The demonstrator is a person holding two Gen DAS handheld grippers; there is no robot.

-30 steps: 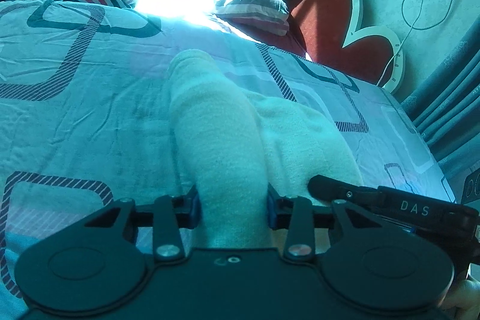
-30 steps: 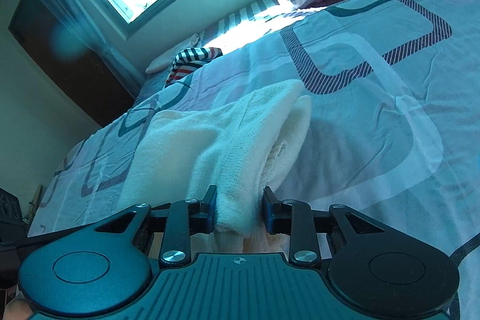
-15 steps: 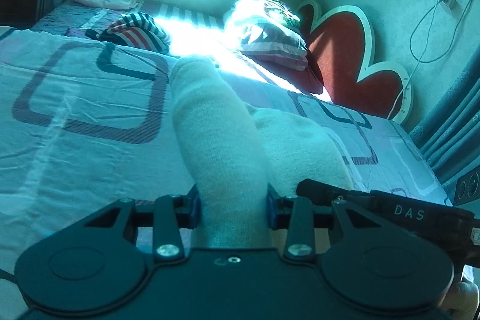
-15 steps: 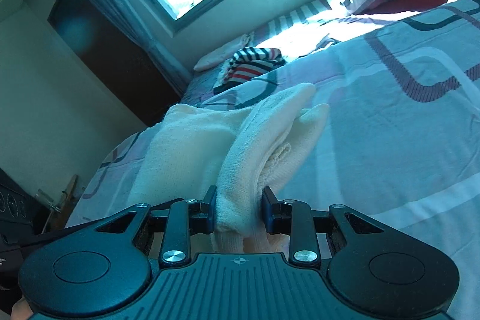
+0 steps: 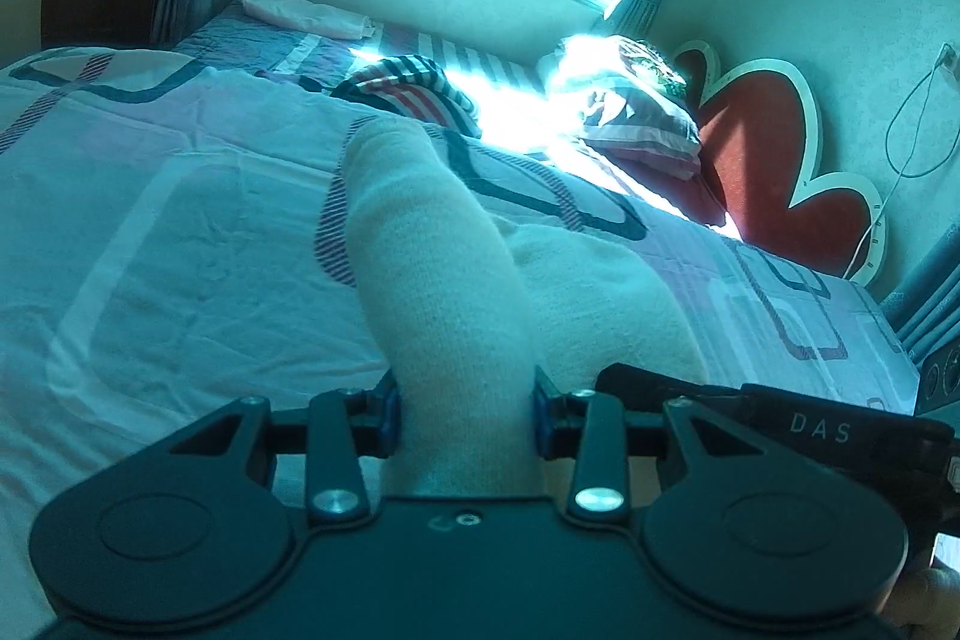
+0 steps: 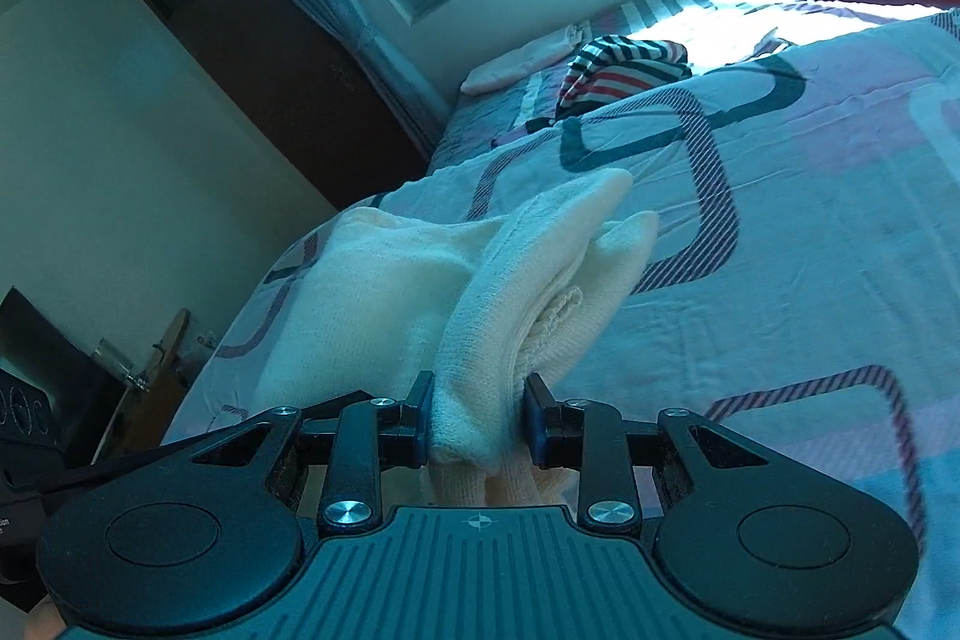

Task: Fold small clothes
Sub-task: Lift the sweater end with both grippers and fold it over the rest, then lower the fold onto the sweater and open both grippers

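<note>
Two tools, left tool [image 5: 462, 412] and right tool [image 6: 477, 421], each clamped on cream garment [image 5: 432, 280]; thick bunches, likely to slip and undo the fold above the bed [image 5: 180, 250].

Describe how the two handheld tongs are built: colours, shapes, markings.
Both are black. The left tongs have a smooth body, two round discs, silver screws, and blue pads on slim fingers. The right tongs match, but with a ribbed body bearing a small crosshair mark. Seen from the left, its side reads "DAS".

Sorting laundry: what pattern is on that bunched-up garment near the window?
Dark, white and red stripes on the garment, clearest in the right wrist view.
</note>
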